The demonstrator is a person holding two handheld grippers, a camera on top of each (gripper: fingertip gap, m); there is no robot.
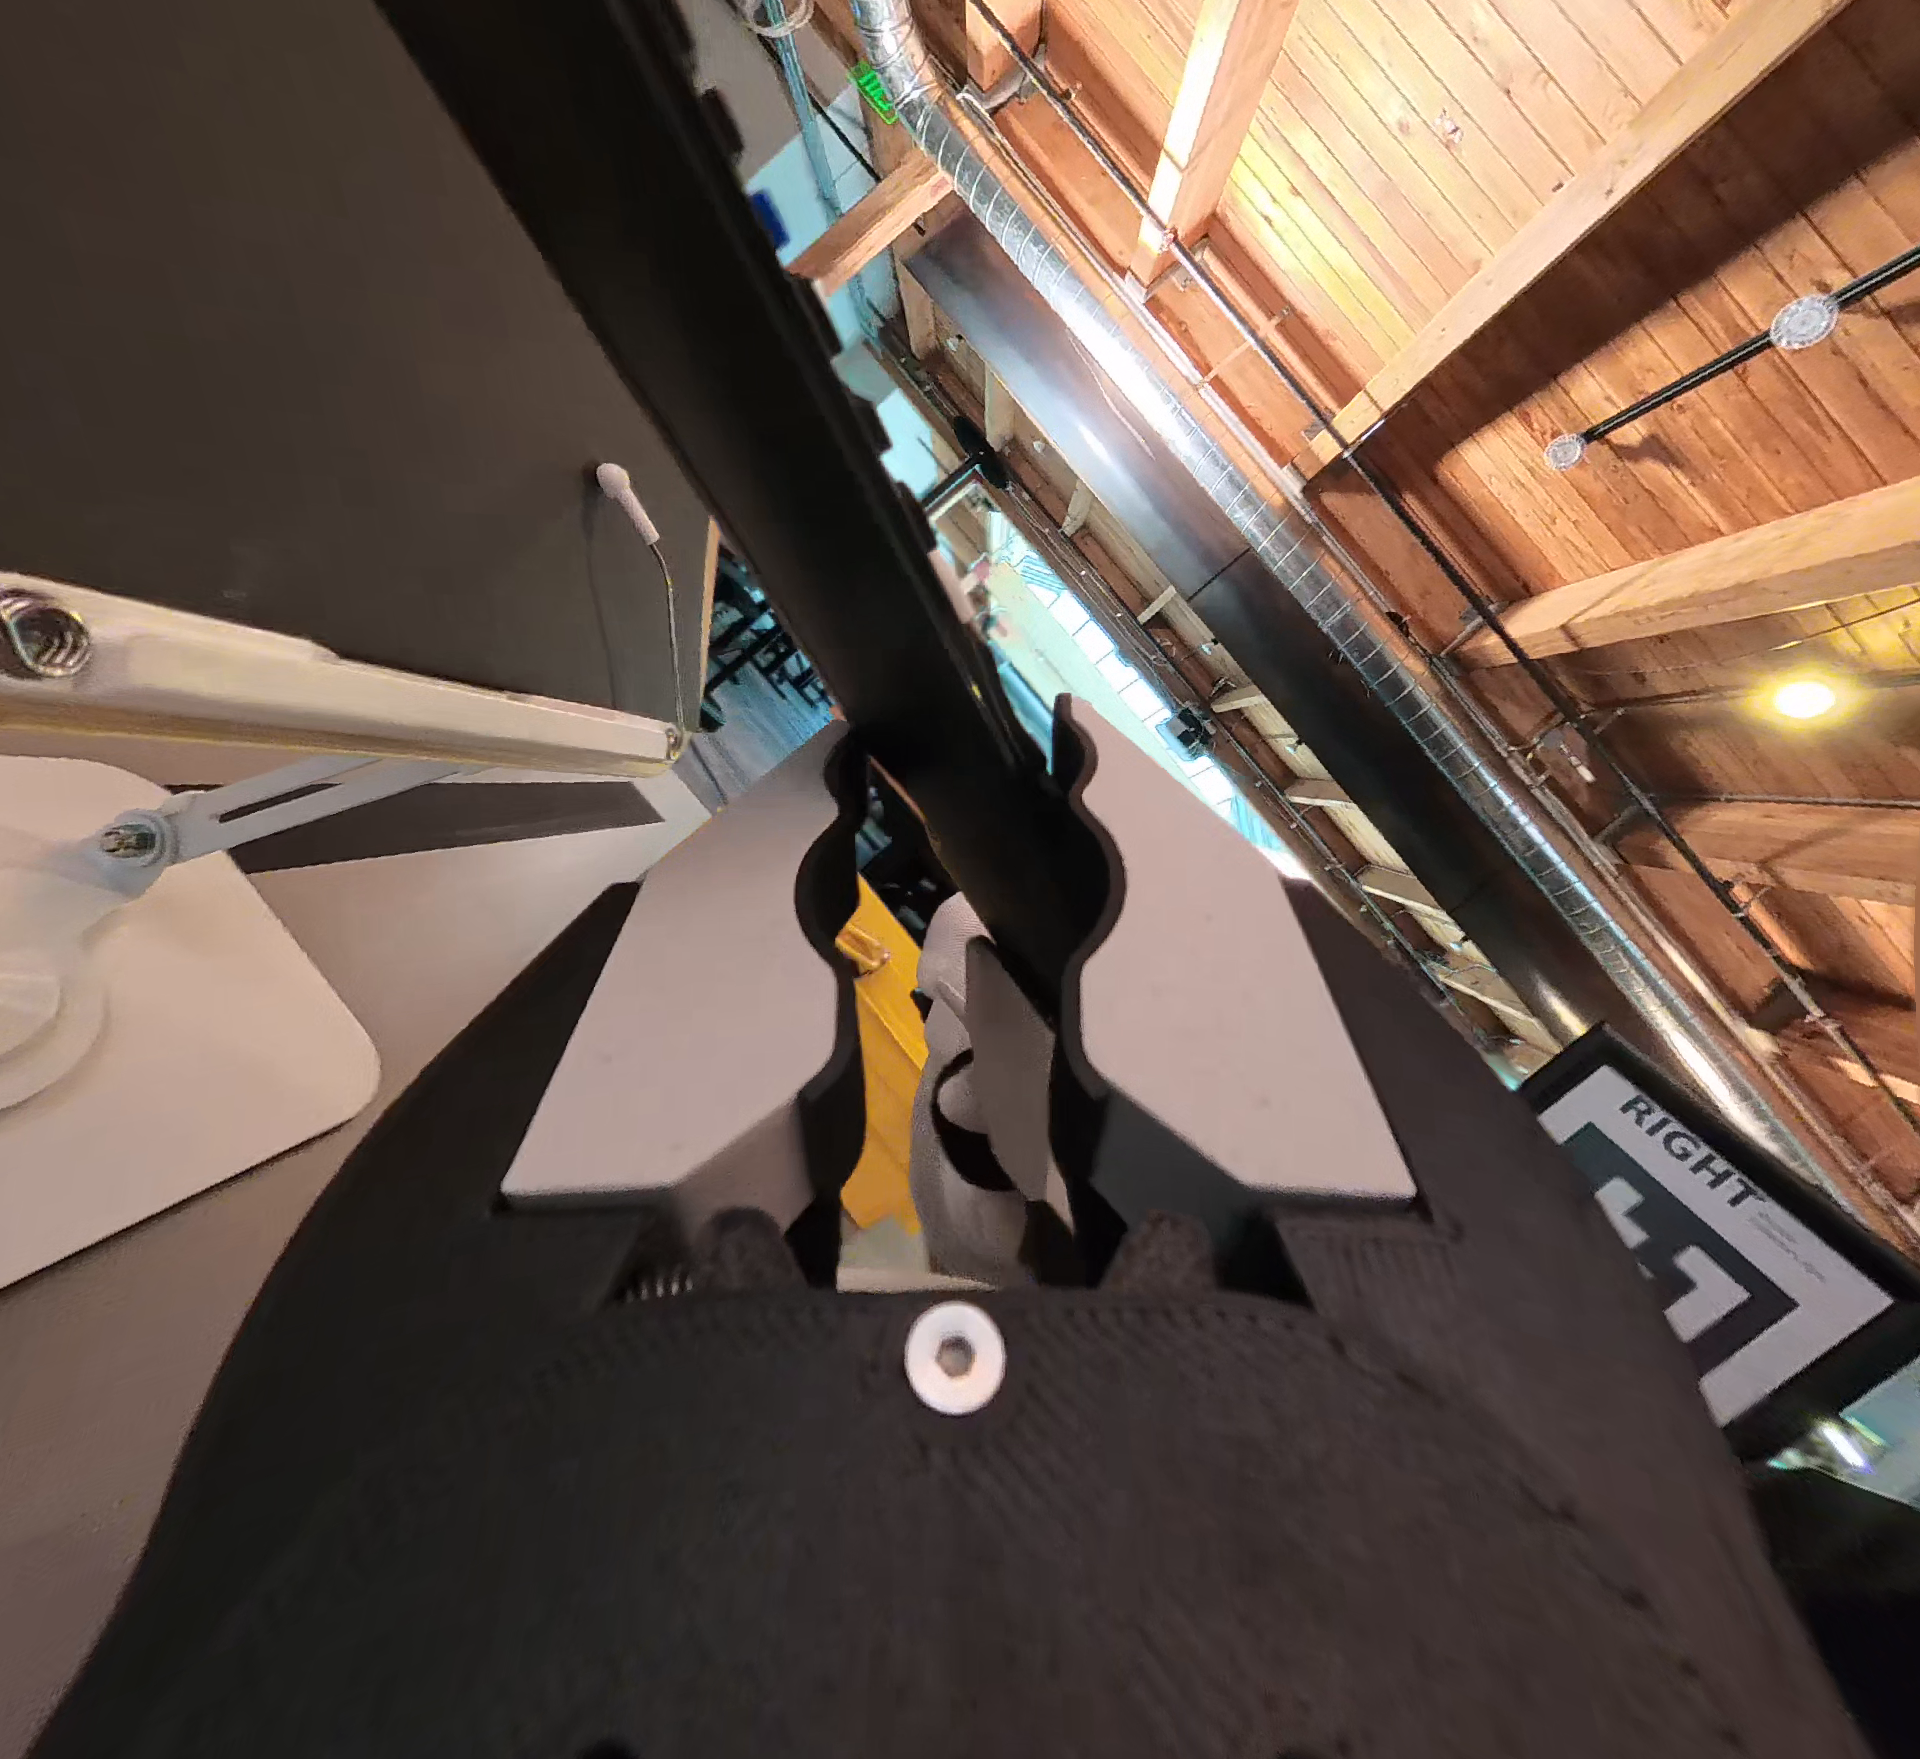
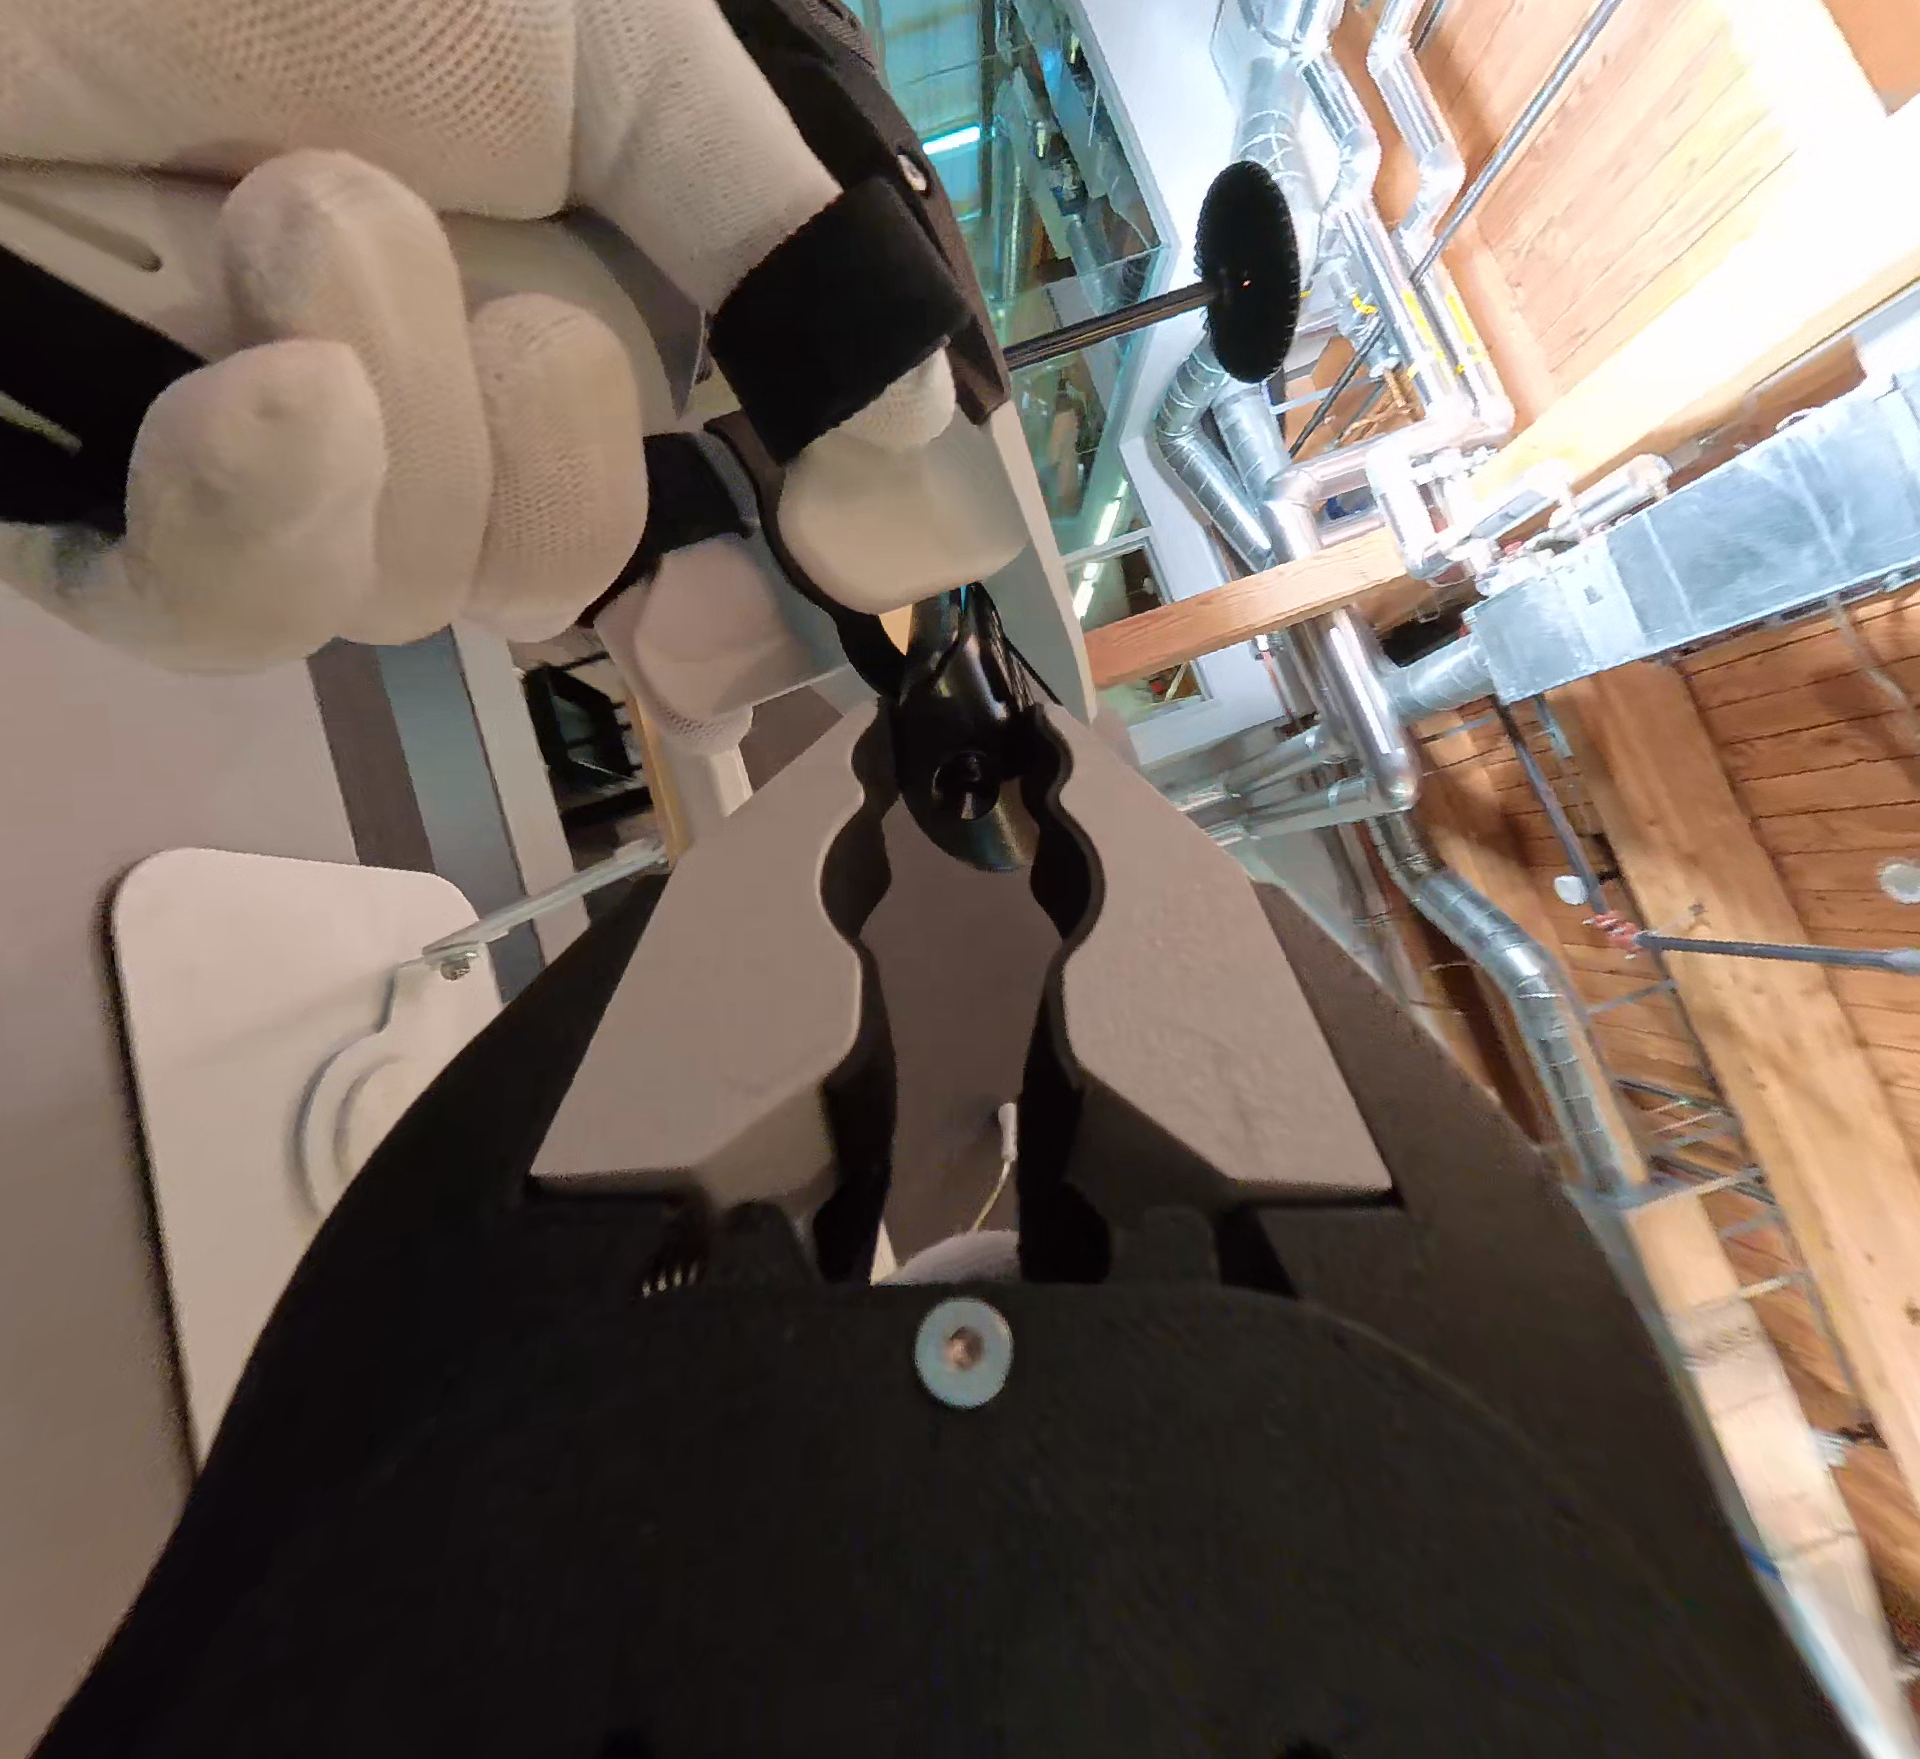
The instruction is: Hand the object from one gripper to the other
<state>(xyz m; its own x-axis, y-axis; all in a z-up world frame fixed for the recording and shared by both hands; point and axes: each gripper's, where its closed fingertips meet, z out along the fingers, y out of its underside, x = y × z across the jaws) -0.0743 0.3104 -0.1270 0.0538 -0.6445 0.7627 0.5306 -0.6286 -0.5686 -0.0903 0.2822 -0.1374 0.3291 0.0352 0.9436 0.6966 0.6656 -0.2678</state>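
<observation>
Object: we see a long black tool [image 2: 977,764] with a thin rod and a round black brush-like disc at its far end; in the left wrist view it runs as a thick dark bar [image 1: 727,421] up from the fingers.
Left gripper [image 1: 961,753]: we find its jaws closed on the bar near their tips.
Right gripper [image 2: 961,753]: its tips pinch the tool's black end, beside a small screw.
Hand [image 2: 343,275]: white-gloved, wrapped around the other gripper's handle, just above our right fingers.
Backdrop: wooden ceiling [image 1: 1455,151] with metal ducts.
</observation>
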